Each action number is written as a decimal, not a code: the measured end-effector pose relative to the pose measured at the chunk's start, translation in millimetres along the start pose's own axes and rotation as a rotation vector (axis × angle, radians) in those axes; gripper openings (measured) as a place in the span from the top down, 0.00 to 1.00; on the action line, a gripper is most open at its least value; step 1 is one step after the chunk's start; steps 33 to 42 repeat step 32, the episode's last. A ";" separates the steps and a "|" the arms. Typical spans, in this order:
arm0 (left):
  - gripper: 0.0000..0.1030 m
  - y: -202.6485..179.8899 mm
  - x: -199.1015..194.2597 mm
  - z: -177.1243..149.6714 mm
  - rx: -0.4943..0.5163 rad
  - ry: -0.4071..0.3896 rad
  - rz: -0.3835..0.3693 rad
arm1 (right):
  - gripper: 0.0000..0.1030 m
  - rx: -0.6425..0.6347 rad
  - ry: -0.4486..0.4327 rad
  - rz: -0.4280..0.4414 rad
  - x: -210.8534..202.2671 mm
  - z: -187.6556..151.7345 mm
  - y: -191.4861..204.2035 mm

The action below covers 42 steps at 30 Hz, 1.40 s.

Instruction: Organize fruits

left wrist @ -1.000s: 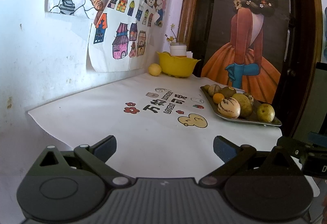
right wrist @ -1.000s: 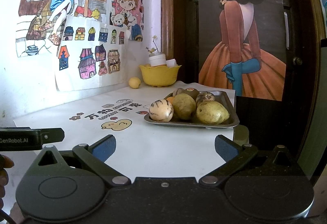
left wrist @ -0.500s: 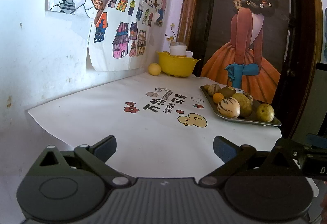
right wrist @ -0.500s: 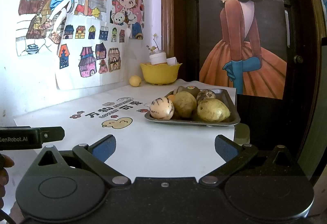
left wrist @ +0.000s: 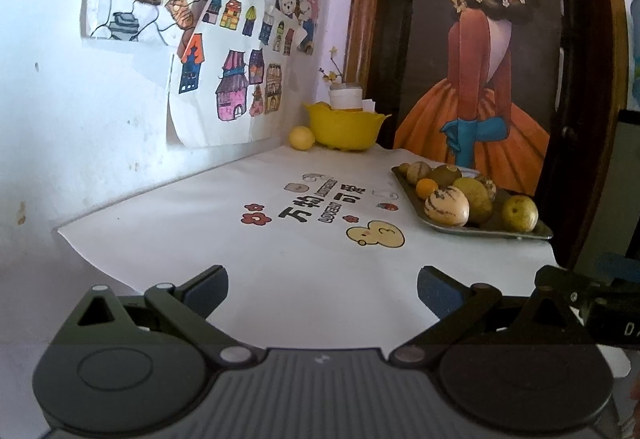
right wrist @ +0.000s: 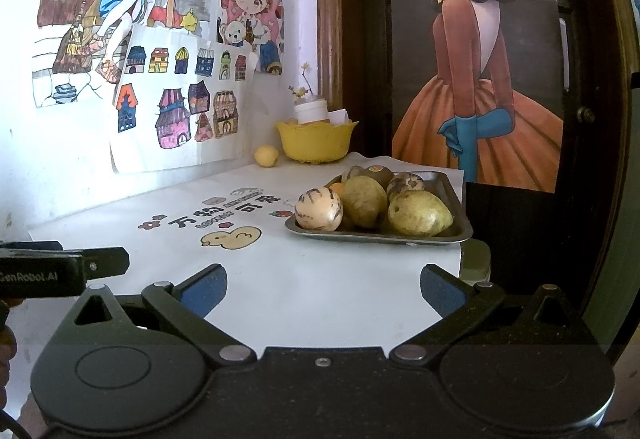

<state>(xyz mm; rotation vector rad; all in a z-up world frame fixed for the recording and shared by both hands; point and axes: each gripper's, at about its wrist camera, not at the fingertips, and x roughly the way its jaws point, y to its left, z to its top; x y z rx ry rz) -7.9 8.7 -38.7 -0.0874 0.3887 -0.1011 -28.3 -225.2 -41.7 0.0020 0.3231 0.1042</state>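
Note:
A metal tray at the table's right side holds several fruits: a striped pale melon, greenish-yellow fruits, a small orange and a kiwi. A yellow bowl stands at the back, with a lone lemon on the table to its left. My left gripper is open over the near table edge. My right gripper is open too, well short of the tray. Neither holds anything.
A white tablecloth with printed cartoons covers the table. A white jar stands behind the bowl. Drawings hang on the left wall; a dark door with a poster is behind the tray. The table drops off right of the tray.
Both views have shifted only slightly; the right gripper has edged a little nearer the tray. Both grippers stay open and no fruit has moved.

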 end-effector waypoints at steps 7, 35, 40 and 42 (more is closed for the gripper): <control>0.00 -7.3 -1.4 -1.6 0.032 -0.004 0.001 | 0.01 -0.003 -0.001 -0.001 0.2 0.1 0.8; 0.00 2.2 0.7 -2.7 0.018 0.003 0.002 | 0.00 -0.012 0.003 0.006 -0.3 0.2 3.9; 0.00 2.2 0.7 -2.7 0.018 0.003 0.002 | 0.00 -0.012 0.003 0.006 -0.3 0.2 3.9; 0.00 2.2 0.7 -2.7 0.018 0.003 0.002 | 0.00 -0.012 0.003 0.006 -0.3 0.2 3.9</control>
